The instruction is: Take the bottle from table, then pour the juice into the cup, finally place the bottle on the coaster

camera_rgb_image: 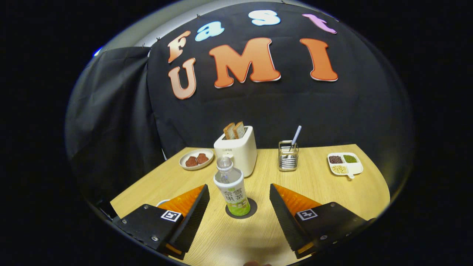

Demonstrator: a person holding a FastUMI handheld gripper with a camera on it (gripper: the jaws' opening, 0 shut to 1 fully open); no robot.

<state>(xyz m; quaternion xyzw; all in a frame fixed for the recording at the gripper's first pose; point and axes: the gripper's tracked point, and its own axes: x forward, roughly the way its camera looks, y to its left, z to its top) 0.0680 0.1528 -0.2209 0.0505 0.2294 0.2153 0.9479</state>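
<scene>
1. Between the spread tongs (239,197), clear of both fingers, the bottle (231,189) stands upright on the dark coaster (251,209) on the counter (325,192).
2. It looks tall and light; a sideways nudge from either finger could topple it.
3. Behind it, the toaster (238,149) sits close, so pushing forward risks a knock.

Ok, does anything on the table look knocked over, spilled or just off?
Nothing stands out. The bottle stands upright on the coaster, between the open gripper's fingers, which don't touch it. No spill shows on the table.
</scene>
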